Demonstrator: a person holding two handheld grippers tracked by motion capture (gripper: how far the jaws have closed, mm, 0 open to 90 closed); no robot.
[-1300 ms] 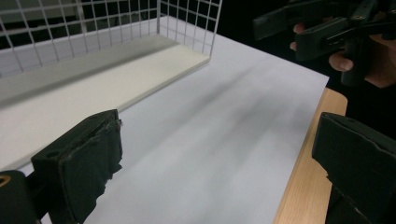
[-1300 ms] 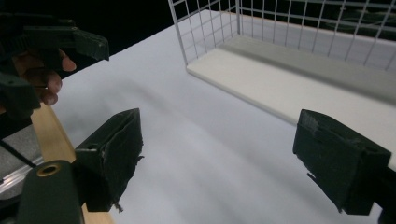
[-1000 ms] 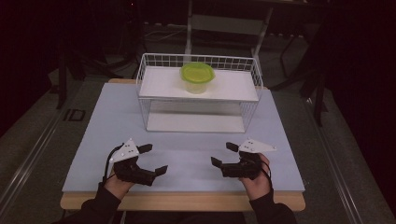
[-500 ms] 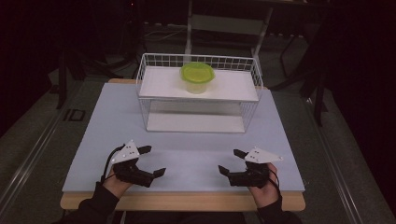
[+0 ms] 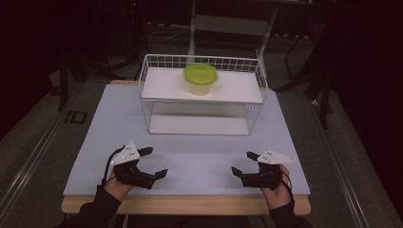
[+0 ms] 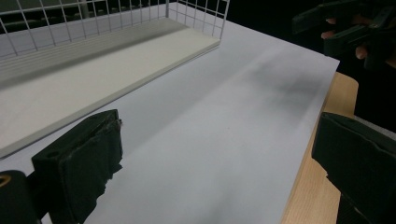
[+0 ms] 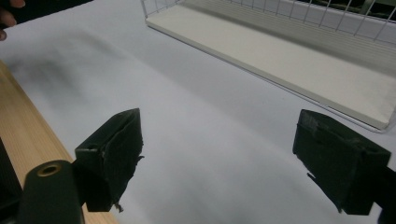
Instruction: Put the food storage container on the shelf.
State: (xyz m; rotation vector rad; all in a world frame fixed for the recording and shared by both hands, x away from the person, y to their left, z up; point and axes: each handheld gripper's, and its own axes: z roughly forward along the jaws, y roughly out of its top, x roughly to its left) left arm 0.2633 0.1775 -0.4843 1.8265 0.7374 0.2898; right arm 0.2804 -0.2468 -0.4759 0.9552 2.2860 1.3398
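Two tongs sit low over the bench's near edge: the left tongs (image 5: 154,162) at about 7 o'clock, jaws spread and grasping nothing, and the right tongs (image 5: 241,164) at about 5 o'clock, likewise released and empty. In the left gripper view the wide-apart pads (image 6: 88,158) hover above bare grey bench (image 5: 199,156). Farther off, at 12 o'clock, stands one white wire rack (image 5: 202,92) with two shelves; one lidded green tub (image 5: 201,78) rests on its upper shelf. Since a second ago both tongs have drawn slightly nearer the bench's near edge; rack and tub are unmoved
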